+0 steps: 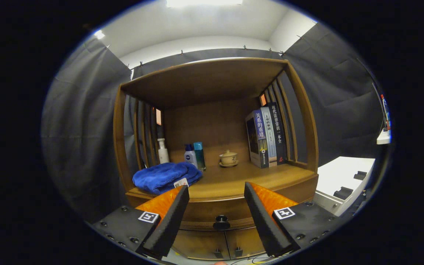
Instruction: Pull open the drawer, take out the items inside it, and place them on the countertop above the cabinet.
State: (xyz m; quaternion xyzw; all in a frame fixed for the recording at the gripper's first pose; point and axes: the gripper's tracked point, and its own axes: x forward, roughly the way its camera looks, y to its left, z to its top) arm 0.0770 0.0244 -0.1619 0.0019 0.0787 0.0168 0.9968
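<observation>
A wooden cabinet stands ahead with a countertop (241,180) under an open shelf frame. Below the countertop runs a shut drawer (212,213) with a dark round knob (221,222). My gripper (216,191) is open, its fingers spread wide with nothing between them. The knob lies between the fingers and a little beyond them, apart from both. A folded blue towel (166,176) lies on the countertop's left part, just beyond the left finger. What is inside the drawer is hidden.
On the countertop stand a white pump bottle (163,151), two small blue bottles (194,155), a lidded teacup on a saucer (228,158) and several upright books (267,134). Two small cabinet doors (226,244) sit below the drawer. A white table (344,176) stands to the right.
</observation>
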